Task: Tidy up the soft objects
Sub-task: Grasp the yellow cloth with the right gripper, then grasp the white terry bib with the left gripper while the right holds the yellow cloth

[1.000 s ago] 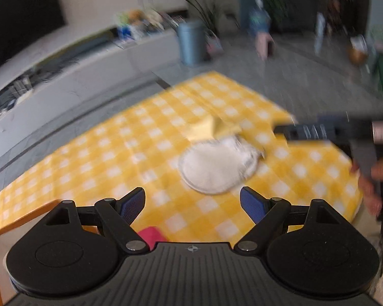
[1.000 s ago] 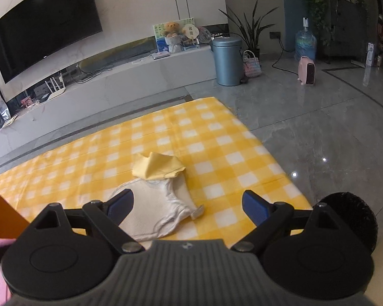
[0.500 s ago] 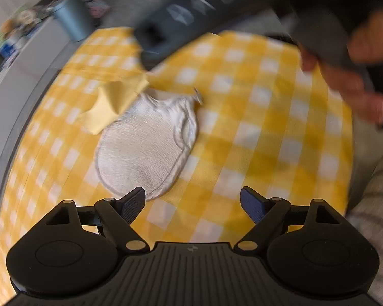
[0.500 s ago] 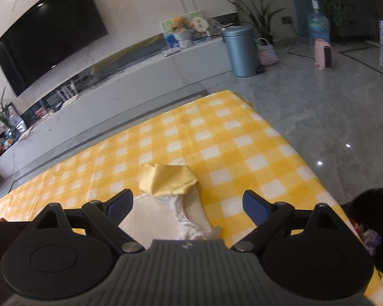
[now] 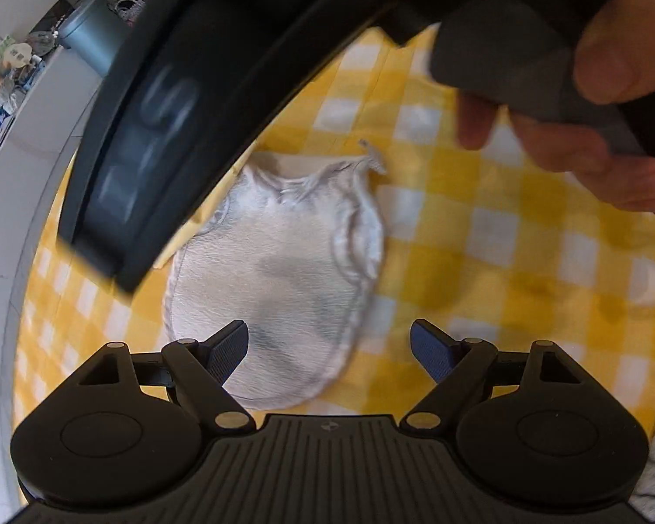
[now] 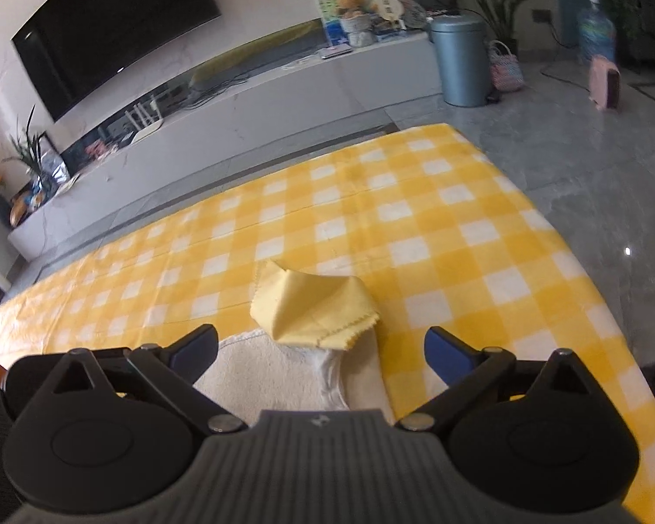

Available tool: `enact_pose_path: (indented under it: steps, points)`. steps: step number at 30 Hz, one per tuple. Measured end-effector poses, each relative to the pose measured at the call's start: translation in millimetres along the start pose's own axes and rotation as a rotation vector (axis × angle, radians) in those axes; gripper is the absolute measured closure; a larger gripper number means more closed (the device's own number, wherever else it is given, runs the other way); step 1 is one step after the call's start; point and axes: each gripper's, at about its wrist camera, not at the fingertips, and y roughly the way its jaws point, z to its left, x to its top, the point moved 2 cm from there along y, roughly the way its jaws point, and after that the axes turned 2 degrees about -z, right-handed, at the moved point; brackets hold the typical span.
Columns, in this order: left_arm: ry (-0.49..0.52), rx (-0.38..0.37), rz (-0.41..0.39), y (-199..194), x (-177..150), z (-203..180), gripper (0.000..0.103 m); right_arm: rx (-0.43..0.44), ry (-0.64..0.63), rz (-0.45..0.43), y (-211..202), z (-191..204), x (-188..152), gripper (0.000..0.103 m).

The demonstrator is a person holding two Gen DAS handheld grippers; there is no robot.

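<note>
White bib (image 5: 279, 270) apparently just under the open left tool (image 5: 329, 351).

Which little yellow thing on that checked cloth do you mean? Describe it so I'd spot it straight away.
Start at the big yellow-and-white checked cloth spread on the floor before the TV wall. Near its close edge lies a white terry bib, and the small yellow cloth rests crumpled over the bib's top end. Plain pale yellow with a zigzag-cut edge, it stands apart from the checks and the fluffy white bib.

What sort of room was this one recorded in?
Most likely a home living room: a large wall TV above a long low media console, houseplants, and a checked cloth spread over the work surface.
</note>
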Motion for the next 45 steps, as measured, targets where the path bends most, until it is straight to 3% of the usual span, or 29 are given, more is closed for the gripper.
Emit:
enact_pose_path:
  steps: [4,7,12,14,18,22,31,34,35,40,42,43,44,45]
  points:
    - [0.007,0.02,0.011,6,2,14,0.0,0.048,-0.004,0.039,29,5,6,0.003]
    - [-0.009,0.004,0.03,12,1,28,0.0,0.011,-0.066,0.038,44,10,10,0.003]
    - [0.002,-0.063,-0.011,17,-4,43,0.0,-0.013,-0.106,0.064,62,11,10,0.007]
    - [-0.016,-0.101,-0.011,20,-5,51,0.0,-0.03,-0.13,0.095,68,12,7,0.021]
    - [-0.07,-0.178,0.017,26,-4,68,0.0,-0.084,-0.2,0.118,74,18,2,0.032]
    - [-0.006,-0.192,0.002,26,-2,68,0.0,-0.104,-0.214,0.11,69,17,4,0.068]
    - [0.103,-0.234,-0.024,28,6,66,0.0,-0.065,-0.066,0.133,37,-1,19,0.081]
    - [0.136,-0.255,-0.032,29,9,67,0.0,-0.106,-0.068,0.112,20,-7,27,0.09]
    - [0.15,-0.257,-0.034,29,12,62,0.0,-0.122,-0.07,0.109,16,-10,29,0.099]
    - [0.195,-0.257,0.014,31,21,61,0.0,-0.169,0.01,0.133,14,-44,26,0.096]
    - [0.209,-0.254,0.039,32,29,59,0.0,-0.182,0.056,0.126,14,-54,24,0.083]
    - [0.218,-0.253,0.052,32,32,59,0.0,-0.192,0.084,0.113,13,-57,24,0.062]
    - [0.225,-0.253,0.064,33,35,58,0.0,-0.198,0.104,0.104,12,-60,25,0.05]
    - [0.231,-0.254,0.078,34,38,57,0.0,-0.202,0.118,0.096,10,-61,26,0.047]
